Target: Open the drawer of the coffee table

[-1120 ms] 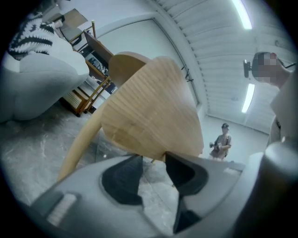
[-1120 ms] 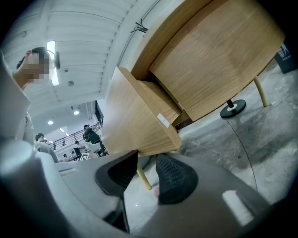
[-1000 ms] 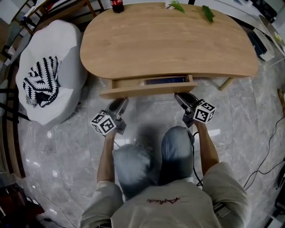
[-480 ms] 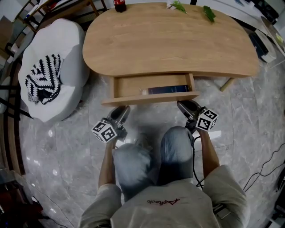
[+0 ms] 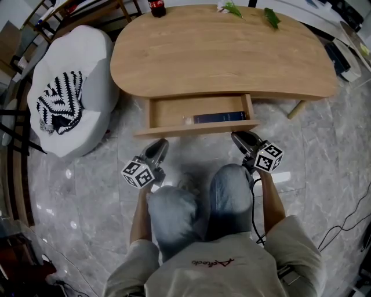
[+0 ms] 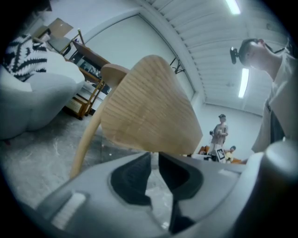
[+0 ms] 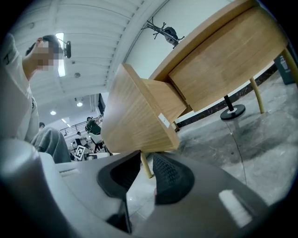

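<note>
The oval wooden coffee table has its drawer pulled out toward me, with a dark blue book lying inside. My left gripper sits just below the left end of the drawer front, clear of it. My right gripper is just below the right end. In the left gripper view the drawer front hangs above my left gripper. The right gripper view shows the drawer front above my right gripper. Both pairs of jaws have just been closing; a narrow gap stays, with nothing in it.
A white beanbag seat with a black-and-white cloth stands left of the table. A cola bottle and green leaves sit at the table's far edge. My knees are right behind the grippers. Cables trail on the marble floor at right.
The drawer has slid further out, baring its inside and the blue book. Both grippers drew back toward me with it and now sit just off its front.
</note>
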